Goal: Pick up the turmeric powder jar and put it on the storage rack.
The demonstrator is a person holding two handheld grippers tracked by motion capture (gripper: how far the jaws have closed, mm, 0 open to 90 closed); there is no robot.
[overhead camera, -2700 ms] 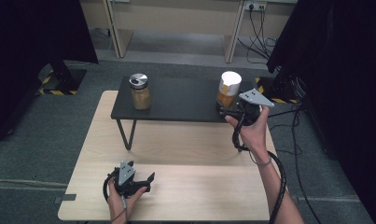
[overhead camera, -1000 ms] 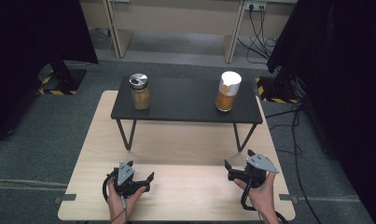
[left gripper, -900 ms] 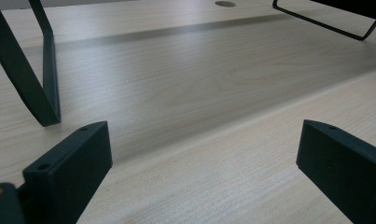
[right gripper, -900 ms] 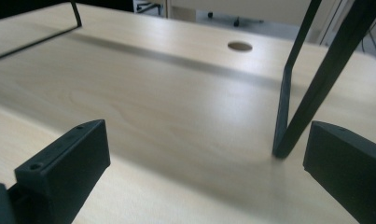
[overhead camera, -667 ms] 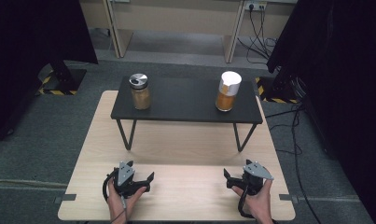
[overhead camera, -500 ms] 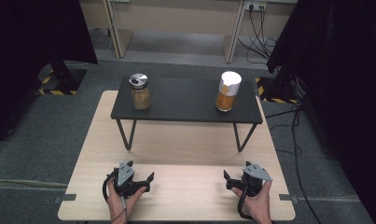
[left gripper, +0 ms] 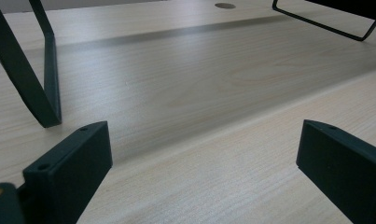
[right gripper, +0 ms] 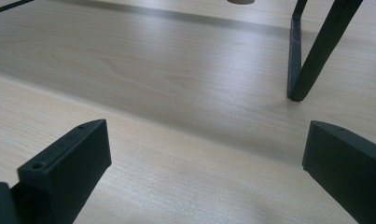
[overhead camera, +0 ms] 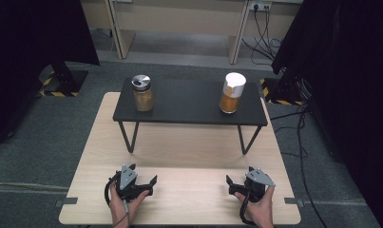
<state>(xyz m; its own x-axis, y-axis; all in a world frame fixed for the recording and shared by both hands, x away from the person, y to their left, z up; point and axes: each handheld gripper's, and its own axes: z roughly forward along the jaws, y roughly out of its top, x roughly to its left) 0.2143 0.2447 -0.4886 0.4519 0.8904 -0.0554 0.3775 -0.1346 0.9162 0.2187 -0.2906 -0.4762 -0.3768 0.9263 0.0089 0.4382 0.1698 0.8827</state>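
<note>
As the high view looks down, the left gripper (overhead camera: 140,184) and right gripper (overhead camera: 237,185) rest on the wooden surface (overhead camera: 189,147), fingers spread and empty, well apart from two jars (overhead camera: 143,93) on a black shelf (overhead camera: 189,102). In the left gripper view, spread fingers (left gripper: 71,172) frame bare wood. The right gripper view matches, near a shelf leg (right gripper: 316,51).
</note>
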